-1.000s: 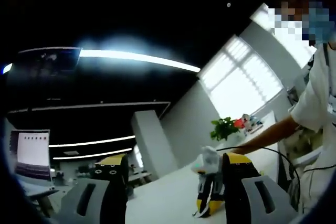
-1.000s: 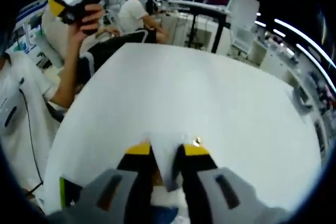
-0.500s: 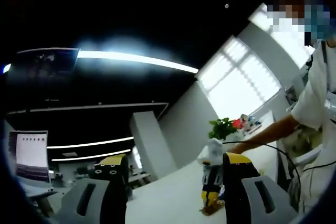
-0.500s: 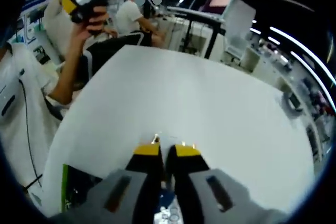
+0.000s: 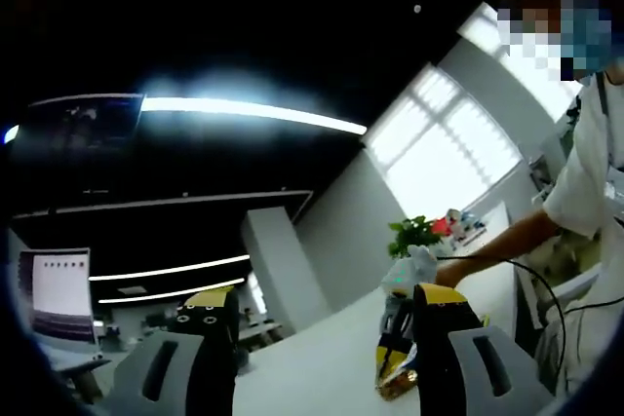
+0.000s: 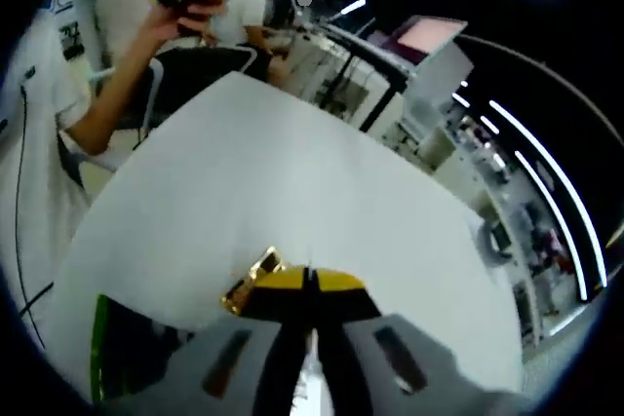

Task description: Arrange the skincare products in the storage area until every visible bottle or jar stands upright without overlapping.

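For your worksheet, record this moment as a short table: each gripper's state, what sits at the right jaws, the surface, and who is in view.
left gripper: open, nothing between the jaws, raised and aimed across the room
right gripper: jaws together, low over the table
gold item: at the right jaw tips; grip unclear
table: white
dark box: green edge, at the near table edge
person: hand holds the left gripper
plant: far end of table

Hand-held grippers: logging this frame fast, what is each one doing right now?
Left hand-held gripper: open, raised off the table, holding nothing.
Right hand-held gripper: jaws together; whether it grips the gold-capped item cannot be told.
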`<state>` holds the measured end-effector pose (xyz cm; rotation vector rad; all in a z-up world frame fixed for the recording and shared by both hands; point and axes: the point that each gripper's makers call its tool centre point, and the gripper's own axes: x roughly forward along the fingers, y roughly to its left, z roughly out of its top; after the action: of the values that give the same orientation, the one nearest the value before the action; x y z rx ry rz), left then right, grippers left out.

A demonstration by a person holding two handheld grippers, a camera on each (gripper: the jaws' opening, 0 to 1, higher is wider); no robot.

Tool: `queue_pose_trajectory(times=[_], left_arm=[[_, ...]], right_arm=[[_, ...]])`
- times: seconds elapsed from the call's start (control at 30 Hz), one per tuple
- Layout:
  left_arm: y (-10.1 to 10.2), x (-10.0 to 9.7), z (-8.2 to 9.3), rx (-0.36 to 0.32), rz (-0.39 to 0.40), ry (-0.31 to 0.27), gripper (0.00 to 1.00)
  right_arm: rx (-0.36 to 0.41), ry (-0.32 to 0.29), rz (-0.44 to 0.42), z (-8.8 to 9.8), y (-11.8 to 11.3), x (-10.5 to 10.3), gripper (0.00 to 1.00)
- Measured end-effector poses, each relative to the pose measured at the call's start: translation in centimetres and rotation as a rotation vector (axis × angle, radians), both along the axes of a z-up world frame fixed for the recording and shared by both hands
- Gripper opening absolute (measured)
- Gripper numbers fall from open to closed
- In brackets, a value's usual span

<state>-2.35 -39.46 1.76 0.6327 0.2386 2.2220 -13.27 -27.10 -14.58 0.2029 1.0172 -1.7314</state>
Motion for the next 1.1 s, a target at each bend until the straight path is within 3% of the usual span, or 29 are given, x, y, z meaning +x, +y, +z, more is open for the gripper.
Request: queue_pose_trajectory(times=[0.1, 0.23, 0.33, 0.57, 0.73, 0.87, 0.97, 1.1], left_arm=[[-0.1, 0.1, 0.2, 0.001, 0.001, 0.005, 0.74], [-0.2, 0.1, 0.0, -0.003, 0.010, 0.002, 0.74], [-0.3, -0.1, -0.1, -0.008, 0.020, 0.002, 0.74], [-0.2, 0.4, -0.1, -0.007, 0.012, 0.004, 0.73], [0.0, 0.5, -0.1, -0.011, 0.012, 0.005, 0.73], [0.3, 0.6, -0.1, -0.014, 0.008, 0.005, 0.72], [0.5, 0.6, -0.2, -0.020, 0.008, 0.005, 0.72], [0.6, 0.6, -0.3, -0.025, 0.005, 0.003, 0.72]], right_arm=[[-0.001, 0.033, -0.001, 0.6, -0.4, 0.6, 0.00], [0.006, 0.033, 0.009, 0.7, -1.1, 2.4, 0.00], [0.062, 0.090, 0.038, 0.5, -1.3, 3.8, 0.00], [0.139, 0.135, 0.062, -0.5, -1.4, 6.4, 0.00], [0.147, 0.109, 0.041, -0.9, -1.2, 7.4, 0.00], [0.123, 0.020, 0.035, -1.7, -1.2, 8.6, 0.00], [0.123, 0.018, 0.053, -1.6, -1.1, 9.2, 0.00], [0.113, -0.080, 0.017, -2.2, -0.9, 10.6, 0.03]])
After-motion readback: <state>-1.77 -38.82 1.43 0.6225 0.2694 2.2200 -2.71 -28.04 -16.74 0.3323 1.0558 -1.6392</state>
